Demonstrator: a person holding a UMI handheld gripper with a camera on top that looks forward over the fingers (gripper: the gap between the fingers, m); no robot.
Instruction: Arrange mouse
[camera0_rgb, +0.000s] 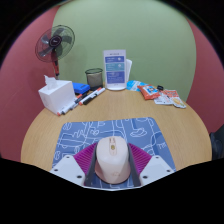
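Mouse (112, 160) is a pale beige one, sitting right between the two fingers of the claw (112, 170), with the pink pads (86, 157) snug against both of its sides, so the claw looks closed onto it and only open as wide as the mouse itself. Under the mouse is a grey mouse mat (112, 133) with a printed pattern, lying on the near part of the round wooden worktop (190, 125). Everything else is beyond the mat: a white tissue box (56, 96) off to the left, a couple of markers (91, 96) next to it, a dark mesh pen cup (94, 77) further back, and a white standing card (116, 70) beside the cup. Right of the mat, further back, are some small packets (160, 94). A black desk fan (54, 45) stands behind the tissue box.
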